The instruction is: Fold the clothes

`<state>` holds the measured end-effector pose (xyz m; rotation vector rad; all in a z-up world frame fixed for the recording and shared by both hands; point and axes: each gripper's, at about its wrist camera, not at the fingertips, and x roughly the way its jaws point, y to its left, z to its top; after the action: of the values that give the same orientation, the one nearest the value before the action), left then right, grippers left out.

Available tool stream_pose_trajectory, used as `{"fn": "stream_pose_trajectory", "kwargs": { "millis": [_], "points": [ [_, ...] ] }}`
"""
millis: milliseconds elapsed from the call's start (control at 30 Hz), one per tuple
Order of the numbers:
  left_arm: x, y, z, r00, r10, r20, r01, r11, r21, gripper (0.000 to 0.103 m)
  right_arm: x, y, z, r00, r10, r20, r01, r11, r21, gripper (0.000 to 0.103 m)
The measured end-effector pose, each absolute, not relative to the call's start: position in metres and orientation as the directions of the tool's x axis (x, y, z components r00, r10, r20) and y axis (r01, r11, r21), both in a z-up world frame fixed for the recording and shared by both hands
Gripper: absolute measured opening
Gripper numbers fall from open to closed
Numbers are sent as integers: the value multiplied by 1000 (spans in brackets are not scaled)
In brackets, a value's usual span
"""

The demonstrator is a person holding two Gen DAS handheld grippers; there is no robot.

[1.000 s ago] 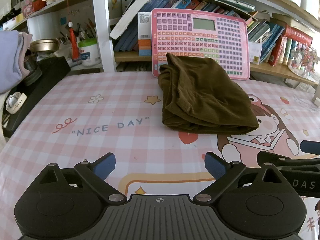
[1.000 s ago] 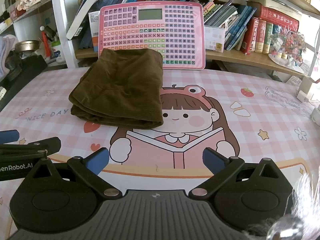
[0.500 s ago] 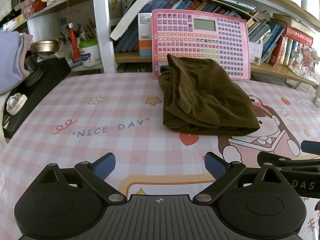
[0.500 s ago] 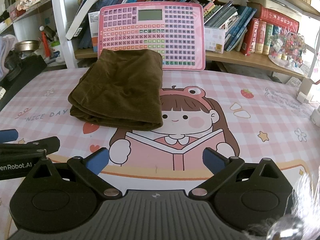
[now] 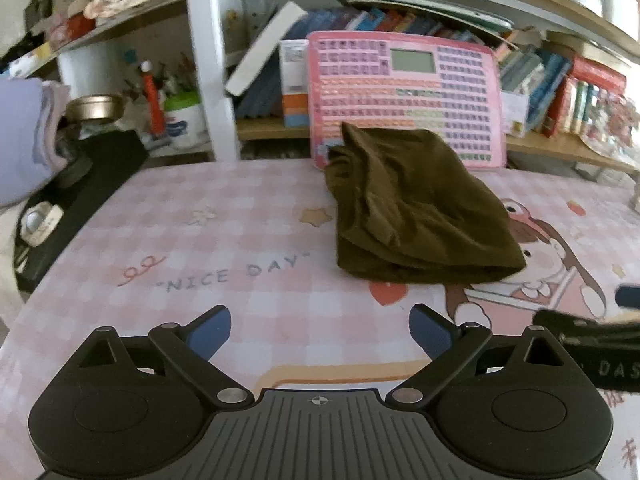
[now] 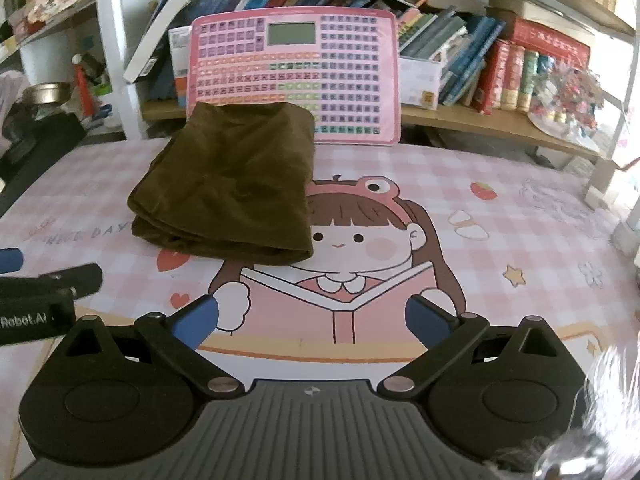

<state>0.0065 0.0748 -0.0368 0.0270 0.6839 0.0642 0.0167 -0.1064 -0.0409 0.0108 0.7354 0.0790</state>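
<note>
A dark olive-brown garment [image 5: 416,208] lies folded into a compact stack on the pink checked tablecloth [image 5: 224,216], its far edge against a pink keyboard toy. It also shows in the right wrist view [image 6: 232,184]. My left gripper [image 5: 320,330] is open and empty, well short of the garment, near the front of the table. My right gripper [image 6: 312,320] is open and empty too, over the cartoon girl print, nearer me than the garment. Each gripper's side shows at the edge of the other's view.
A pink keyboard toy [image 6: 294,80] leans on the bookshelf [image 6: 492,124] behind the table. Books fill the shelf. At the left are a black case [image 5: 80,196], a metal tin [image 5: 94,106] and a pen cup [image 5: 182,120]. A purple cloth [image 5: 20,140] hangs at far left.
Both grippers have drifted slightly, so the garment sits a little differently in each view. The garment has not moved. Both grippers stay open.
</note>
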Motion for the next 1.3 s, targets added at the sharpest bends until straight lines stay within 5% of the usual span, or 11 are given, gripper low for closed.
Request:
{"fn": "stream_pose_trajectory", "kwargs": {
  "millis": [1300],
  "points": [
    [12, 73, -34, 760, -3, -650, -11, 1000, -19, 103, 24, -109, -39, 725, 83, -684, -53, 996, 65, 101]
  ]
}}
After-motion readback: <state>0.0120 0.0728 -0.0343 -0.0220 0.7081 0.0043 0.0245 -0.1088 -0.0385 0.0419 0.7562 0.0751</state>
